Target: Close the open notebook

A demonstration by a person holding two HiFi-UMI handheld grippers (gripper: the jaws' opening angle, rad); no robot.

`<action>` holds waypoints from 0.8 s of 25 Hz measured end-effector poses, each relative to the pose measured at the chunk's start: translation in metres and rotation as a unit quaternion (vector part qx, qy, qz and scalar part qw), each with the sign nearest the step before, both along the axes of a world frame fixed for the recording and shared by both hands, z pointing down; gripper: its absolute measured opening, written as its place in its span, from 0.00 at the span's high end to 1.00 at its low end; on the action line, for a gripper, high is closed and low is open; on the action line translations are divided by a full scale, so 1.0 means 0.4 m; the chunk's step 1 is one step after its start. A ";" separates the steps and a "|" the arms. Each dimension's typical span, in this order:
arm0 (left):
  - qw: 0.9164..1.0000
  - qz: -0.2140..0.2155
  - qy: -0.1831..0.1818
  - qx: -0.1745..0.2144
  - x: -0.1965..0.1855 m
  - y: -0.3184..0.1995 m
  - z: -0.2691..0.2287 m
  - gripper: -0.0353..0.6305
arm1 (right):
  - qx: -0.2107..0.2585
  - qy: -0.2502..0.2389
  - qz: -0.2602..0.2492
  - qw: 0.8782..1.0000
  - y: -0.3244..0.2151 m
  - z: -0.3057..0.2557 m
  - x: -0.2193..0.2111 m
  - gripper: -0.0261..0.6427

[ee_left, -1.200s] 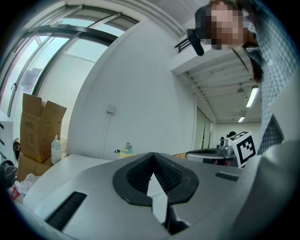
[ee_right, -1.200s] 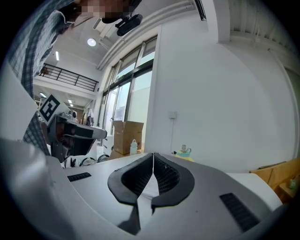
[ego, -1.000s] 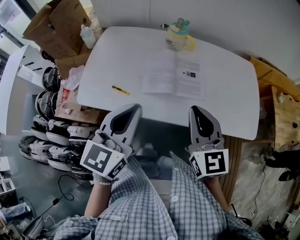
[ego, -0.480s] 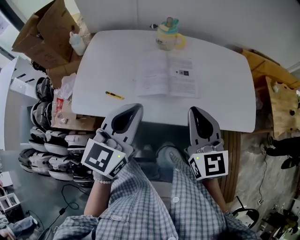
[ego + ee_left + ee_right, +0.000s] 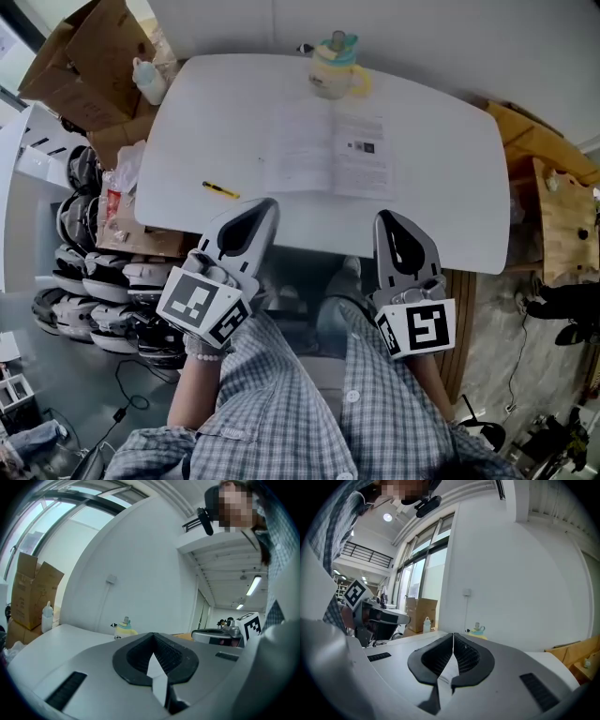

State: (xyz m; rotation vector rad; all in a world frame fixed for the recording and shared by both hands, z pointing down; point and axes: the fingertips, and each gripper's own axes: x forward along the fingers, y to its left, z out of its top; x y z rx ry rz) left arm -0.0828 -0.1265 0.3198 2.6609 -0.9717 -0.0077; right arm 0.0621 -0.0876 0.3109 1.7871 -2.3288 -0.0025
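Here, the notebook (image 5: 328, 150): lies open and flat, both pages up, on the far half of the white table (image 5: 441, 197), well apart from both grippers.
Left gripper (image 5: 266, 207): hovers at the near table edge with its jaws pressed together and nothing between them; its tip points toward the notebook's left page.
Right gripper (image 5: 386, 219): also at the near edge, jaws pressed together and empty, below the notebook's right page.
Task state: as I judge it, closing is not yet begun; no page is lifted.
Risk, sliding: a closed tip pushed at a page edge may shove the whole notebook across the smooth table instead of getting under it.
Risk, single leaf: the pages look thin, so a tip could lift one sheet and crease it while the rest of that half stays down.
Risk, spring-back: a half folded over and let go without pressing may fall open again.
Risk, cup (image 5: 336, 71): it stands just beyond the notebook's top edge; a notebook pushed away from the person, or a gripper that overreaches, could knock it.
Yellow pen (image 5: 220, 190): lies on the table left of the notebook, near the left gripper's line of approach; it could be nudged off.
In the way: nothing lies between the grippers and the notebook.
Further out: a cardboard box (image 5: 84, 56) and a bottle (image 5: 145, 79) stand off the table's far left corner, and wooden furniture (image 5: 562, 216) stands at the right.
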 end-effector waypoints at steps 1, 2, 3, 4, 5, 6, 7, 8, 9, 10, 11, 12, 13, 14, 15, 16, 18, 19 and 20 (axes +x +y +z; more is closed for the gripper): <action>1.000 -0.010 0.001 -0.007 0.001 -0.011 0.007 0.94 | -0.001 0.002 -0.007 1.000 -0.010 0.000 0.005 0.93; 1.000 -0.020 0.001 -0.013 0.003 -0.021 0.015 0.94 | -0.004 0.003 -0.013 1.000 -0.020 0.002 0.012 0.93; 0.999 -0.030 0.002 -0.020 0.004 -0.031 0.023 0.94 | -0.007 0.004 -0.018 1.000 -0.029 0.004 0.020 0.93; 0.999 -0.038 0.004 -0.028 0.007 -0.040 0.031 0.94 | -0.009 0.004 -0.023 1.000 -0.037 0.005 0.026 0.93; 0.998 -0.043 0.009 -0.037 0.010 -0.048 0.038 0.94 | -0.011 0.006 -0.028 1.000 -0.045 0.004 0.032 0.93; 0.998 -0.047 0.015 -0.046 0.014 -0.056 0.044 0.94 | -0.011 0.007 -0.033 0.999 -0.054 0.002 0.037 0.93; 0.997 -0.051 0.023 -0.055 0.018 -0.061 0.051 0.94 | -0.012 0.009 -0.037 0.999 -0.061 0.001 0.041 0.93; 0.996 -0.055 0.032 -0.064 0.021 -0.065 0.057 0.94 | -0.012 0.009 -0.042 0.999 -0.068 0.000 0.044 0.93; 0.995 -0.060 0.041 -0.074 0.024 -0.069 0.065 0.94 | -0.013 0.008 -0.046 0.999 -0.074 0.000 0.048 0.93; 0.993 -0.065 0.050 -0.083 0.027 -0.073 0.073 0.94 | -0.014 0.008 -0.050 0.999 -0.080 0.001 0.051 0.93; 0.991 -0.069 0.059 -0.093 0.031 -0.078 0.082 0.94 | -0.016 0.008 -0.054 0.998 -0.085 0.002 0.055 0.93; 0.990 -0.072 0.068 -0.105 0.037 -0.083 0.093 0.94 | -0.018 0.008 -0.057 0.998 -0.090 0.004 0.060 0.93; 0.987 -0.074 0.077 -0.118 0.042 -0.089 0.105 0.94 | -0.021 0.007 -0.059 0.998 -0.095 0.007 0.066 0.93; 0.985 -0.074 0.085 -0.132 0.048 -0.094 0.117 0.94 | -0.023 0.007 -0.062 0.998 -0.099 0.010 0.072 0.93; 0.982 -0.075 0.093 -0.146 0.054 -0.098 0.130 0.94 | -0.025 0.009 -0.064 0.998 -0.103 0.013 0.079 0.93; 0.979 -0.076 0.100 -0.158 0.059 -0.103 0.142 0.94 | -0.026 0.010 -0.065 0.997 -0.107 0.016 0.087 0.93; 0.975 -0.079 0.105 -0.177 0.068 -0.109 0.170 0.94 | -0.030 0.013 -0.069 0.997 -0.115 0.023 0.102 0.93; 0.974 -0.080 0.103 -0.184 0.072 -0.113 0.187 0.94 | -0.032 0.014 -0.072 0.997 -0.120 0.026 0.108 0.93; 0.973 -0.081 0.098 -0.190 0.076 -0.116 0.205 0.94 | -0.034 0.015 -0.075 0.997 -0.126 0.029 0.113 0.93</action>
